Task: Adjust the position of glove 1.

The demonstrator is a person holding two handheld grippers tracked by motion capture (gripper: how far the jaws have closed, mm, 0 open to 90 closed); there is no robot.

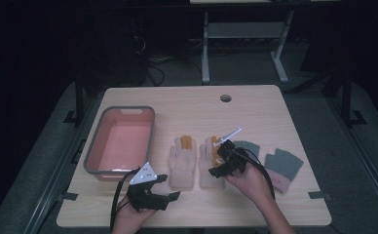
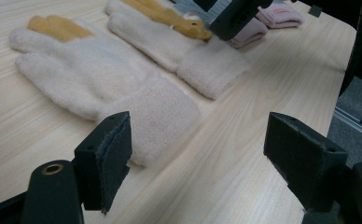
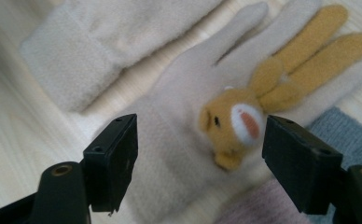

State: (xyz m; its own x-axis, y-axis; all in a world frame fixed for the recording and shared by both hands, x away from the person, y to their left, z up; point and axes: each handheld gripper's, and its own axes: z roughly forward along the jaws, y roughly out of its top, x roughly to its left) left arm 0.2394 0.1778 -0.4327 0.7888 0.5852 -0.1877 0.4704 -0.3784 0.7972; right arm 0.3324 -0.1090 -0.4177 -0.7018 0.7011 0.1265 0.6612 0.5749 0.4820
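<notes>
Two cream gloves lie side by side mid-table, each with a yellow-orange rabbit sewn on its back. My right gripper (image 1: 217, 160) hovers over the right-hand glove (image 1: 207, 176), jaws open. In the right gripper view, the right gripper (image 3: 200, 154) has its jaws standing either side of the rabbit's head (image 3: 235, 123) on that glove (image 3: 170, 116), pads apart from it. My left gripper (image 1: 170, 187) rests near the front edge, open and empty. In the left gripper view, the left gripper (image 2: 200, 144) points at the cuff of the left-hand glove (image 2: 100, 79).
A pink bin with a grey rim (image 1: 150, 127) stands at the left, nothing in it. Two grey gloves with pink cuffs (image 1: 282, 168) lie right of the cream pair; one (image 3: 342, 126) touches the right-hand cream glove. A cable hole (image 1: 225, 98) sits near the far edge.
</notes>
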